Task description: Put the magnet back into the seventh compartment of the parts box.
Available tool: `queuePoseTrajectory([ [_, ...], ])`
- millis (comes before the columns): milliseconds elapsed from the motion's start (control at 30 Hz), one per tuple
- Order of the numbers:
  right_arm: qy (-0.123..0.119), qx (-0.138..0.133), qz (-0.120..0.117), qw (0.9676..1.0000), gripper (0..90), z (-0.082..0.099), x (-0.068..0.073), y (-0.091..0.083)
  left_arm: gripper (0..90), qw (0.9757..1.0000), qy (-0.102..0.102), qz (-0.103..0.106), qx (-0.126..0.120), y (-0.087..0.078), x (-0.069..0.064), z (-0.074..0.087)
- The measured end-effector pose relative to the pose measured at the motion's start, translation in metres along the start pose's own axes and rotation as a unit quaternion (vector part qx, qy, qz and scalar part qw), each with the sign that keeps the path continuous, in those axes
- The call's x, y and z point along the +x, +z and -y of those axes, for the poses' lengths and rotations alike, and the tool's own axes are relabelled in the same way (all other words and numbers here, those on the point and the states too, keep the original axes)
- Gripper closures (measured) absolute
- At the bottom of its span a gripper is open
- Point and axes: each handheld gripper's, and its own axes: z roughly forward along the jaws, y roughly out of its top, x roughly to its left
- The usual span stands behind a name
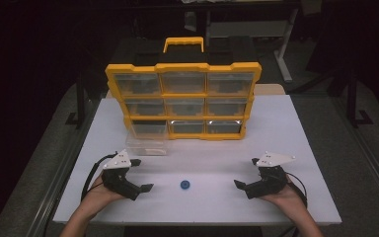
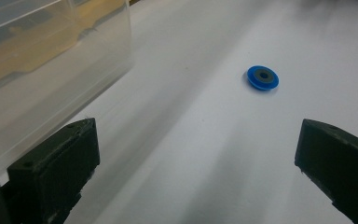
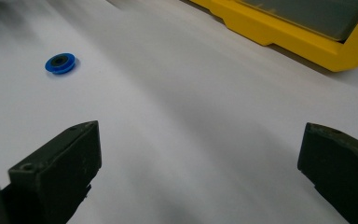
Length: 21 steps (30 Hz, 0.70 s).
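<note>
High view: white desk (image 1: pixel 296 138), yellow drawer organizer (image 1: pixel 183 101) standing at 12 o'clock, one clear drawer (image 1: pixel 147 139) pulled out and sitting on the desk in front of its bottom-left slot. Blue disc (image 1: pixel 185 184) lies flat at approx. centre-front, betw. both hands. Left tool (image 1: pixel 140 175) at 9 o'clock of the disc, right tool (image 1: pixel 247 173) at 3 o'clock; both near it, neither touching, both w/ jaws apart and nothing betw. them. Left gripper view: jaws wide, disc (image 2: pixel 263 77) ahead at approx. 1 o'clock, flat on the desk, dark centre up; clear drawer's wall (image 2: pixel 51 70) close at 10 o'clock. Right gripper view: jaws wide and empty, disc (image 3: pixel 60 63) off at 10 o'clock, organizer's yellow edge (image 3: pixel 279 35) at 1 o'clock. Risks, as I judge: disc is thin and low, so jaw tips may scrape the desk or close above it and miss; a skewed pinch could flick or slide it away on the smooth top. Left tool swinging in could also knock the loose drawer, which sits close by.
</note>
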Motion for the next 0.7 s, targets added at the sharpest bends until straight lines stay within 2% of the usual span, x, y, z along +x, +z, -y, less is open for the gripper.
queuePoseTrajectory([
  [67, 0.001, 0.000, -0.001, 1.0000, 0.0, 0.0001, -0.0002, -0.0002, 0.0, 1.0000, -0.004, 0.002, -0.001, 0.0011, -0.0009, -0.0002],
  [167, 0.001, -0.002, -0.003, 1.0000, 0.0, 0.0003, -0.0005, -0.0006, 0.0, 1.0000, 0.001, 0.005, -0.001, 0.0017, -0.0012, -0.0009],
  [300, 0.000, -0.004, -0.007, 1.0000, 0.0, 0.0000, -0.0006, -0.0012, 0.0, 0.9999, -0.006, 0.009, -0.006, 0.0029, -0.0023, -0.0014],
  [633, -0.002, -0.007, -0.011, 0.9999, 0.0, -0.0048, -0.0014, 0.0005, 0.0, 0.9999, -0.002, 0.010, -0.002, 0.0049, -0.0027, 0.0010],
  [700, -0.001, -0.008, -0.012, 0.9999, 0.0, -0.0065, -0.0010, 0.0014, 0.0, 0.9998, -0.008, 0.014, -0.007, 0.0056, -0.0021, 0.0002],
])
